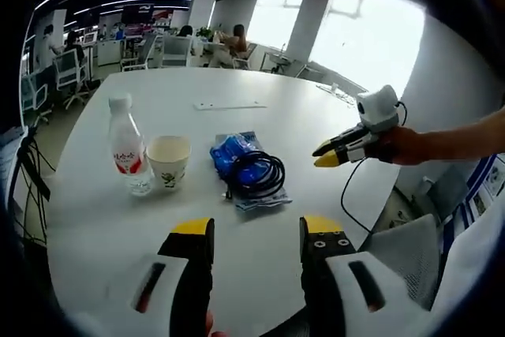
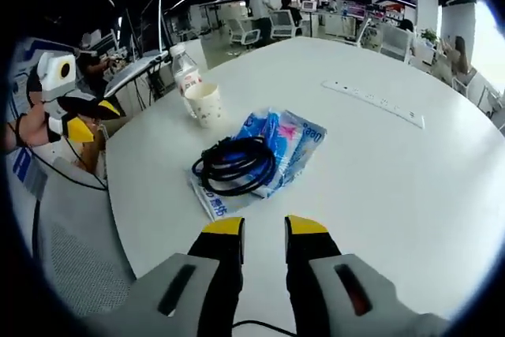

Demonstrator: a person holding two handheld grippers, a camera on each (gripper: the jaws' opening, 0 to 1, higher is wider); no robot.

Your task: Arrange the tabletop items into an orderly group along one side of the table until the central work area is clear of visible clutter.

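Both jaws stood apart and empty, your right gripper (image 2: 263,225) just short of the coiled cable (image 2: 233,165) lying loose, seemingly, on the blue packet (image 2: 286,141), so lifting either could have spilled it toward the paper cup (image 2: 204,104).

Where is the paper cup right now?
In the left gripper view, the paper cup stands on the white table, right beside the water bottle, left of the blue packet.

Bottle (image 1: 128,147), cup (image 1: 169,161) and cable-topped packet (image 1: 248,171) cluster mid-table (image 1: 102,242); bare surface surrounds them.
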